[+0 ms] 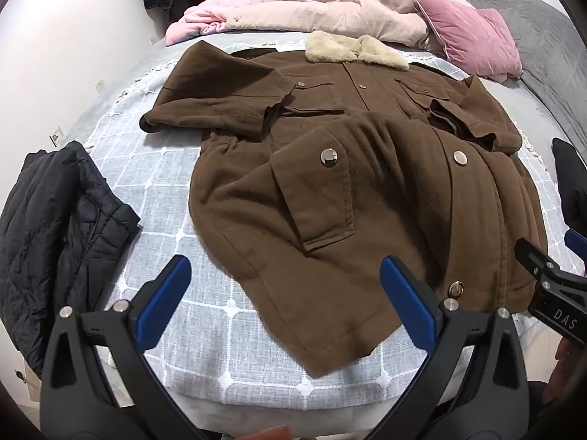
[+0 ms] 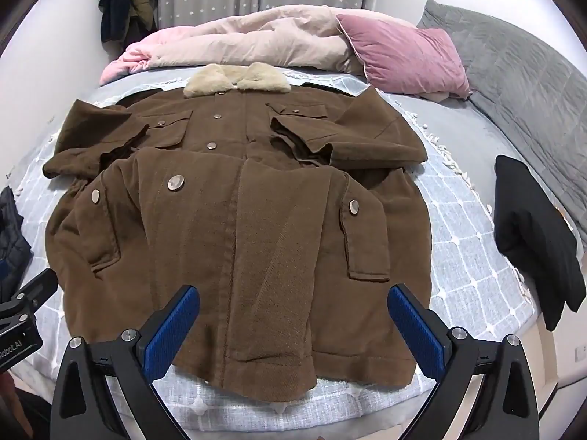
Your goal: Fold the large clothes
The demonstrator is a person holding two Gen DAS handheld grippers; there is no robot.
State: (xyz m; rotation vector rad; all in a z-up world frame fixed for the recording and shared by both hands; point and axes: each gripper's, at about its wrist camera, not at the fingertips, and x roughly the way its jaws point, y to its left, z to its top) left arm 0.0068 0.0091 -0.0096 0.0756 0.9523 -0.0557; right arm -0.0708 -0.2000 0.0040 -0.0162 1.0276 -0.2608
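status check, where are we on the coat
Left gripper open, right gripper open, both empty. Brown coat flat on bed, sleeves folded in, bottom bunched up. Black jacket beside it, not touching.

The brown coat [image 2: 234, 227] is thick, fuzzy matt cloth with shiny metal buttons [image 2: 175, 182] and a fluffy collar [image 2: 236, 80]. The blue pads [image 2: 170, 332] look rough; black plastic holds them.

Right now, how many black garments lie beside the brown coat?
2: a quilted black jacket left of the brown coat, a plain black garment on its right. More may be hidden.
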